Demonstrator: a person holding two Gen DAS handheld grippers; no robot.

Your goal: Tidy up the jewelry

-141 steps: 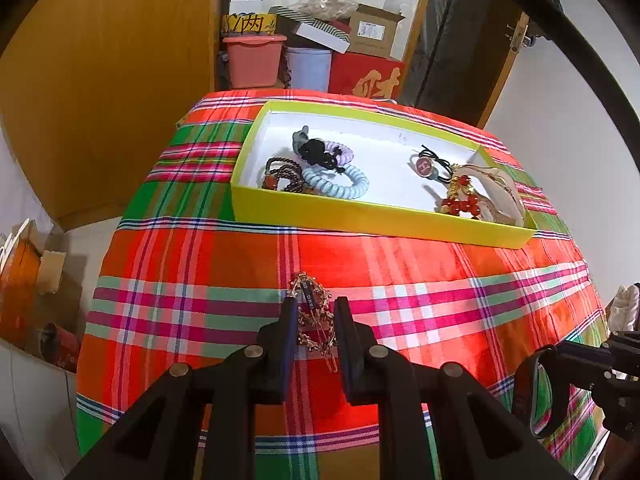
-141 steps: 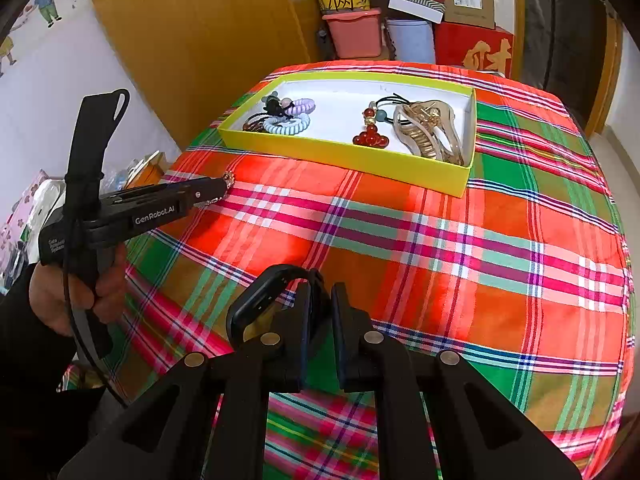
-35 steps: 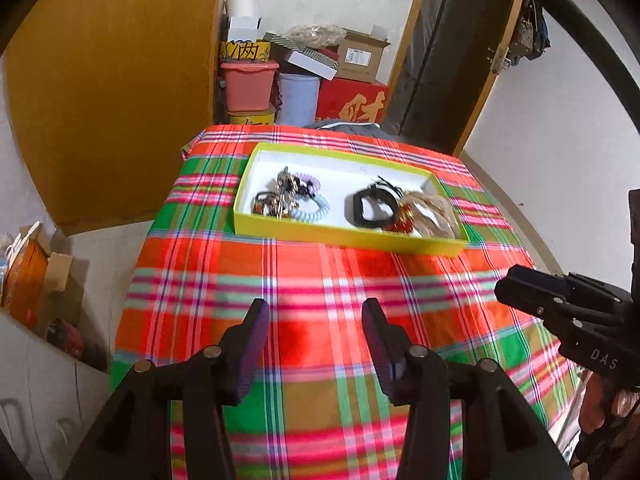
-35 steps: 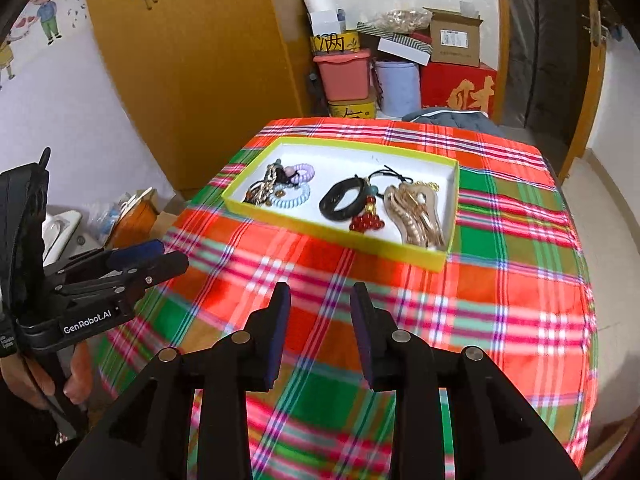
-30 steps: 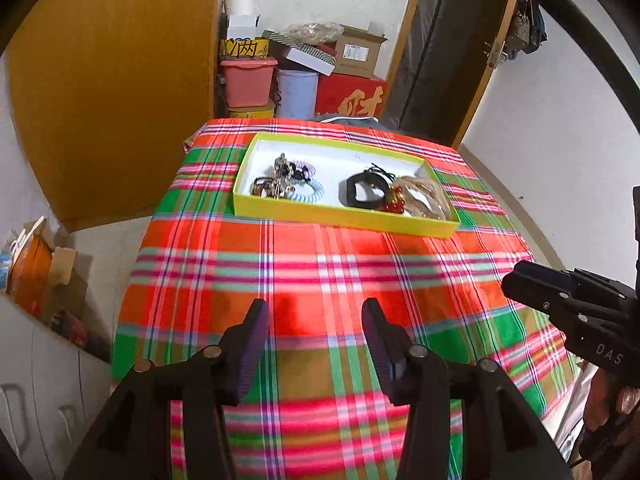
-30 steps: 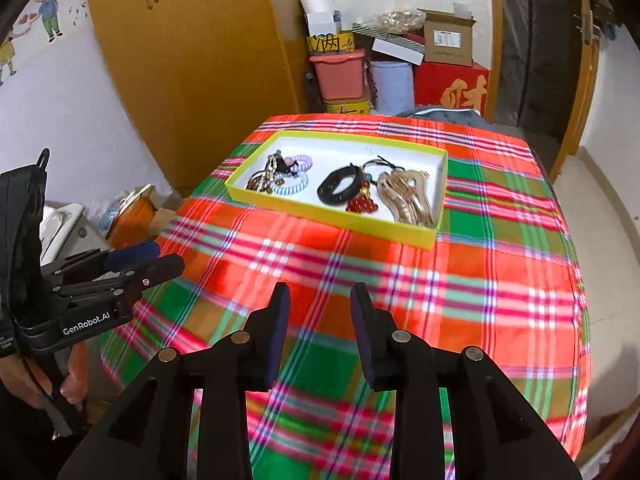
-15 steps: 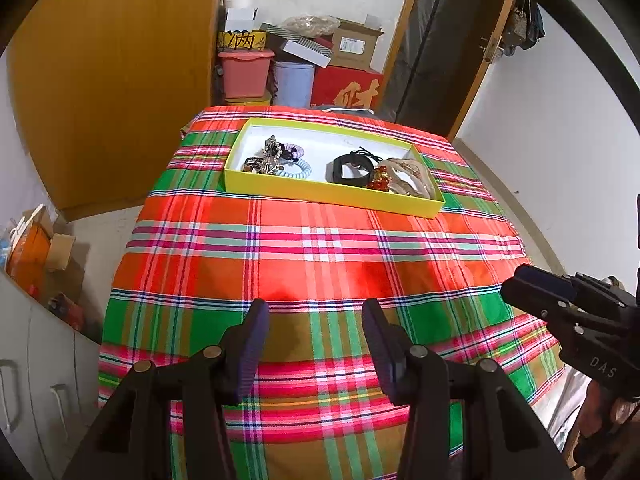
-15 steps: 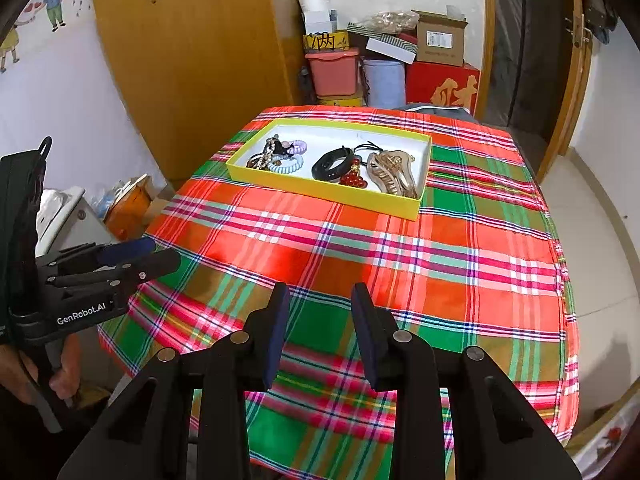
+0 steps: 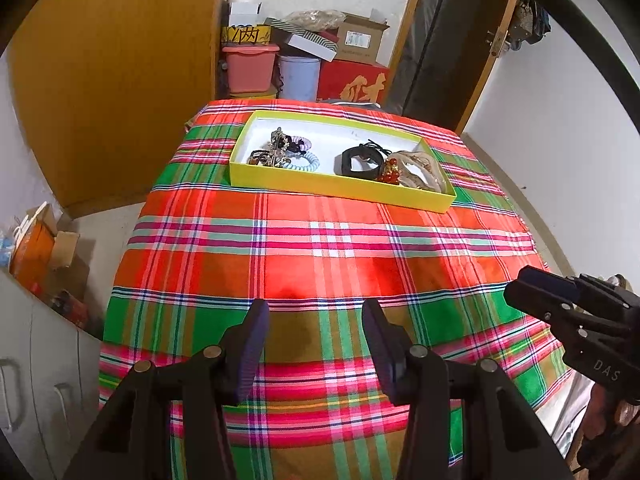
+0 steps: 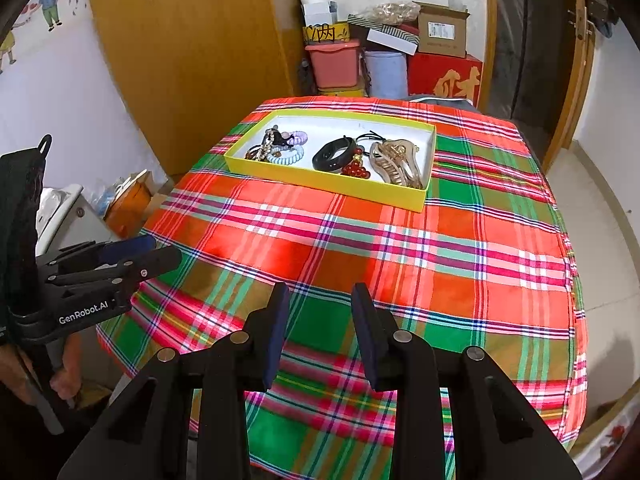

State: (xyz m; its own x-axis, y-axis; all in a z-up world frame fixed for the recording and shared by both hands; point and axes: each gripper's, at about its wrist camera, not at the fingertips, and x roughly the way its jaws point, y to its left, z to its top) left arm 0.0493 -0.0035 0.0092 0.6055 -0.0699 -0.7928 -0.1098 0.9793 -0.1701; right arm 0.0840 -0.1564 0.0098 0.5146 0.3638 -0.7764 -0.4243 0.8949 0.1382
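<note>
- Left wrist view: the left gripper (image 9: 315, 316) hangs over the near edge of the table, its two black fingers spread wide with nothing between them; their ribbed pads (image 9: 252, 350) face inward.
- Right wrist view: the right gripper (image 10: 320, 300) is likewise spread apart and empty, above the near part of the plaid tablecloth (image 10: 400, 248).
- Tablecloth: woven fabric in red, green, pink and white checks, draped over the table edges.
- Tray: a shallow rectangular yellow tray (image 9: 320, 179) with a white floor sits at the far end of the table, well apart from both grippers and straight ahead of them.
- Tray contents, left part: a pale blue spiral hair tie (image 10: 286, 157), a lilac spiral hair tie (image 10: 298, 136), a gold chain piece (image 10: 267, 142) and dark beaded bands lie bunched together, touching one another.
- Tray contents, middle: a black band (image 10: 334, 152) lies curled in a loop, with a cluster of glossy red beads (image 10: 355, 169) just beside it.
- Tray contents, right part: a beige, glossy hair claw clip (image 10: 398, 162) lies on its side against the tray's right wall.
- Background: a pink plastic bin (image 10: 333, 62), a red box (image 10: 444, 76) and cardboard cartons are stacked beyond the table, beside a wooden wardrobe (image 10: 192, 48).
</note>
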